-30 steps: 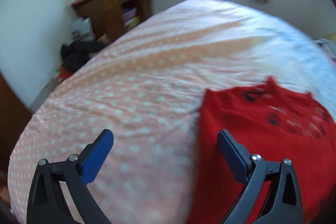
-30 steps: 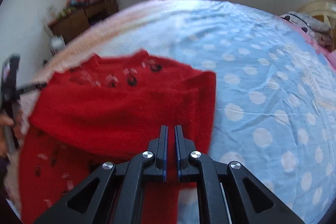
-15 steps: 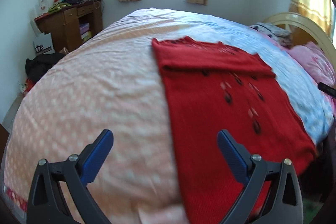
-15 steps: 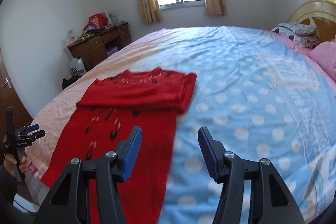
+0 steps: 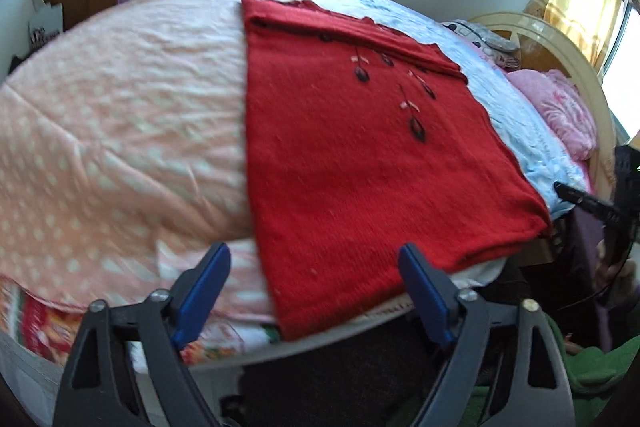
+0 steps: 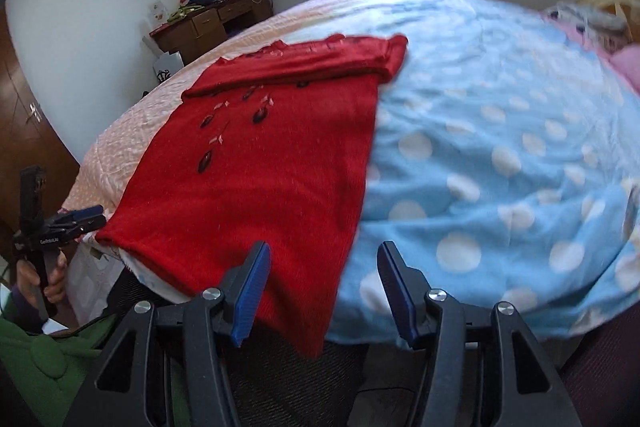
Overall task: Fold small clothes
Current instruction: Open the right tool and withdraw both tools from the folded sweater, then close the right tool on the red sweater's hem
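Lying flat on the bed is one red sweater, the only garment in sight. Its far end is already folded over into a band across the top, so the first fold looks done. The long body is unfolded and runs toward the near edge of the mattress, where its hem hangs slightly over. I judge the task to be around its middle: the lower part has yet to be brought up, and perhaps a final tidy fold after that.

Two grippers are in play, one per hand. The left gripper hovers over the near left corner of the sweater, its jaws wide but closing, with the cloth's edge seen between them; they do not yet press on it. The right gripper hangs over the near right corner, jaws about half apart, pinching nothing.

The bed carries one cover, pink with white dots on the left and blue with white dots on the right; the sweater lies along the seam between the two. One wooden desk stands by the far wall, and one pink pillow lies at the headboard.
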A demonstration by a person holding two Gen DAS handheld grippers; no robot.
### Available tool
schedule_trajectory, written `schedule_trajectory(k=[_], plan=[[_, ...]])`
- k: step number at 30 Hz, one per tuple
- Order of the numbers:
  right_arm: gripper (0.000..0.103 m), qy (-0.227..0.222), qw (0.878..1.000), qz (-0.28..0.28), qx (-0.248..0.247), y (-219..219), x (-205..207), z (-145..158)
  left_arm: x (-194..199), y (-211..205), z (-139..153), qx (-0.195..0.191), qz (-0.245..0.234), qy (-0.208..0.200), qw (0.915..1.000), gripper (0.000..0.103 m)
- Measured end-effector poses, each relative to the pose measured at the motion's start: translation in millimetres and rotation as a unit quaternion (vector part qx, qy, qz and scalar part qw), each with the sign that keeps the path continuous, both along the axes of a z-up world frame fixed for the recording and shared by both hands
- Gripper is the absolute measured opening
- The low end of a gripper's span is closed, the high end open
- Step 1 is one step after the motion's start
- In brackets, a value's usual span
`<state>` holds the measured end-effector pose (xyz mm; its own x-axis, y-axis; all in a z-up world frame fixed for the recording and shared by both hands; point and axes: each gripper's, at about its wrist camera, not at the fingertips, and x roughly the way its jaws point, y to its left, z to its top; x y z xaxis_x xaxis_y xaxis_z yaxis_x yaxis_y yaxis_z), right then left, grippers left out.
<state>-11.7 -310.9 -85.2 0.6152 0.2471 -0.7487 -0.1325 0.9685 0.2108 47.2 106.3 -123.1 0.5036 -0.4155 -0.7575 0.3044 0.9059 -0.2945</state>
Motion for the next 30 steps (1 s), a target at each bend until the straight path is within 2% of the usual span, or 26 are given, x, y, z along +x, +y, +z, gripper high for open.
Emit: schedule_trajectory(k=[2,4,7,9,12,15,20,24,25,26,27,28,29,30], plan=[[0.057,0.007,1.000,-0.003,0.006,-1.0,-1.9,-3.3,-2.7,-0.7,-3.5,-0.002,0.004,0.004,1.0000,0.084],[0.057,0.014,1.000,-0.006,0.012,-1.9,-2.8,-6.8,-6.7,0.9,-7.8,-0.007,0.008,0.011,0.9999,0.078],[0.057,0.025,0.999,-0.008,0.023,-3.1,-3.9,-12.9,-10.8,4.2,-10.7,-0.021,0.015,0.015,0.9995,0.076],[0.057,0.033,0.999,-0.008,0.029,-3.4,-4.3,-16.8,-12.8,6.5,-9.3,-0.031,0.014,0.018,0.9993,0.075],[0.057,0.043,0.998,-0.011,0.038,-5.1,-6.6,-21.3,-16.3,6.0,-9.2,-0.053,0.001,0.031,0.9981,0.068],[0.057,0.049,0.998,-0.009,0.047,-5.0,-8.9,-24.3,-17.0,4.2,-9.5,-0.065,-0.002,0.035,0.9973,0.068],[0.057,0.053,0.998,0.006,0.044,4.2,-7.8,-25.3,-12.9,7.5,-10.5,-0.109,-0.007,0.058,0.9923,0.068],[0.057,0.055,0.998,0.012,0.033,11.6,-7.5,-27.8,-13.1,5.1,-12.5,-0.106,-0.007,0.058,0.9927,0.068],[0.054,0.057,0.998,0.017,0.032,13.1,-7.6,-28.3,-13.7,4.6,-11.9,-0.104,-0.007,0.057,0.9929,0.068],[0.042,0.061,0.997,0.023,0.029,15.4,-7.5,-28.8,-14.8,3.5,-10.7,-0.101,-0.009,0.056,0.9933,0.066],[0.030,0.069,0.997,0.032,0.030,18.3,-6.3,-30.5,-13.9,2.9,-11.2,-0.097,-0.011,0.056,0.9936,0.059],[0.022,0.075,0.996,0.036,0.030,19.8,-5.3,-32.9,-13.4,2.1,-11.6,-0.093,-0.014,0.058,0.9938,0.048],[0.020,0.076,0.996,0.034,0.025,21.0,-4.8,-35.3,-12.9,0.9,-12.9,-0.087,-0.015,0.063,0.9941,0.042],[0.019,0.075,0.996,0.033,0.023,21.3,-5.0,-36.6,-12.5,0.2,-14.2,-0.078,-0.012,0.064,0.9948,0.029]])
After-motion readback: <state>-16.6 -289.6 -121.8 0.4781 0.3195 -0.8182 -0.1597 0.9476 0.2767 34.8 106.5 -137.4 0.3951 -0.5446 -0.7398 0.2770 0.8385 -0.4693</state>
